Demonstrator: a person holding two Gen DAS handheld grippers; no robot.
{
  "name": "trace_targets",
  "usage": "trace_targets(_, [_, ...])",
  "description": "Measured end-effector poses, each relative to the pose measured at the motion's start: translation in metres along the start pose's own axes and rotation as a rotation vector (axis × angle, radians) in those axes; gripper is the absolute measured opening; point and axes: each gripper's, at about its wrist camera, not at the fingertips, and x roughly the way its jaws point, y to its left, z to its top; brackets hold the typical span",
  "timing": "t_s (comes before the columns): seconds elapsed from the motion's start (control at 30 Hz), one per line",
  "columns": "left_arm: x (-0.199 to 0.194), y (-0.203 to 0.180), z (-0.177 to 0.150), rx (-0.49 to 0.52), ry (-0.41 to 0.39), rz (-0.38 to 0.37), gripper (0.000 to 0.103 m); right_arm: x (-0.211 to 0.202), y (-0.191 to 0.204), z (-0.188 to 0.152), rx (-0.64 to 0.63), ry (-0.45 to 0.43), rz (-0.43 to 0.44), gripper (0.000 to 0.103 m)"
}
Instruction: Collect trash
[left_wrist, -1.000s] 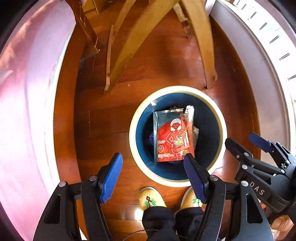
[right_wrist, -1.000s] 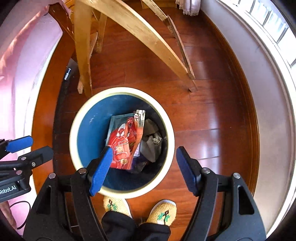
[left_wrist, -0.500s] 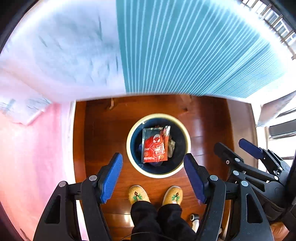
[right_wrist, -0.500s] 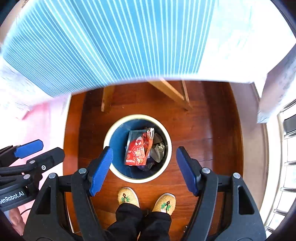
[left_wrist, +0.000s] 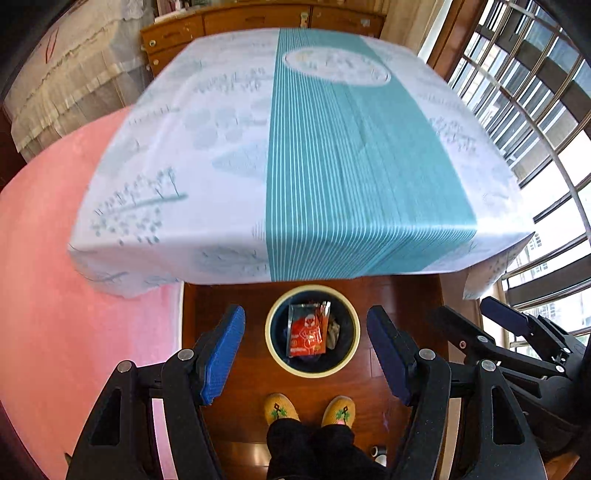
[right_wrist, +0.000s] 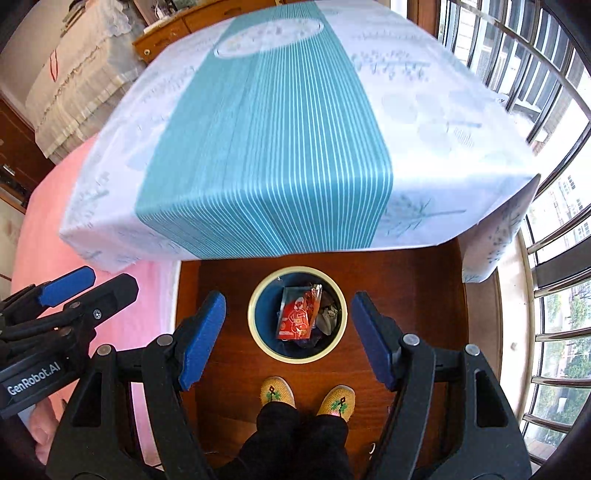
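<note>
A round bin (left_wrist: 350, 334) (right_wrist: 256, 328) with a cream rim and blue inside stands on the wooden floor below me. A red snack packet (left_wrist: 306, 334) (right_wrist: 295, 319) lies in it on top of grey crumpled trash (right_wrist: 327, 318). My left gripper (left_wrist: 306, 356) is open and empty, held high above the bin. My right gripper (right_wrist: 288, 339) is open and empty too, beside the left one at the same height. Each gripper shows at the edge of the other's view.
A table (left_wrist: 306, 147) (right_wrist: 277, 140) with a white and teal striped cloth stands just beyond the bin. A pink bed cover (left_wrist: 44, 277) lies to the left. Barred windows (right_wrist: 546, 110) run along the right. The person's slippered feet (left_wrist: 280, 406) stand by the bin.
Both grippers have risen from just above the bin to above table height. The bin looks much smaller and the tabletop has come into view. Both jaws stayed open.
</note>
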Motion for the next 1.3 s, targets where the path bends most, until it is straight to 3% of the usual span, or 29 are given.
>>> trace_targets(0.27, [-0.073,-0.005,0.028,-0.006,-0.095,0.005,0.07,-0.078,0.014,0.031,-0.002,-0.068,0.031,0.068])
trace_targets(0.53, [-0.117,-0.014,0.035,-0.019,-0.165,-0.004,0.07,-0.13,0.022,0.043,-0.014,-0.148,0.04,0.068])
trace_targets(1.3, [-0.14,-0.022,0.031,-0.011,-0.191,0.003,0.07,-0.165,0.027,0.039,-0.028,-0.23,0.011,0.068])
